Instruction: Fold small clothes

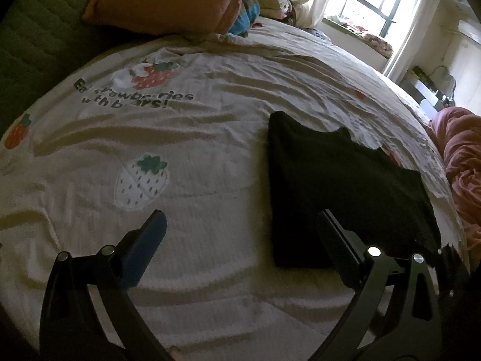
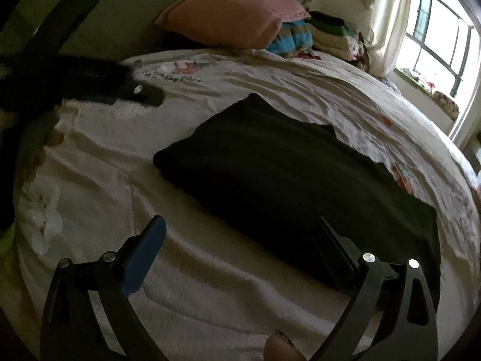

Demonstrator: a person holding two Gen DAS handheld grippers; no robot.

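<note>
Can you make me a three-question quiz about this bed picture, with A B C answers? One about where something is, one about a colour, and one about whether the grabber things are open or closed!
1. Where does the black garment lie?
A. flat on the strawberry bedsheet
B. on top of the pillow
C. hanging at the window

2. What colour is the pillow at the head of the bed?
A. blue
B. pink
C. black

3. How are the left gripper and the right gripper?
A. both shut on the garment
B. one open, one shut
C. both open, holding nothing

Answers: 1 A, the garment rests spread on the sheet. 2 B, the pillow looks pink. 3 C, each wrist view shows fingers wide apart with only sheet between them.
</note>
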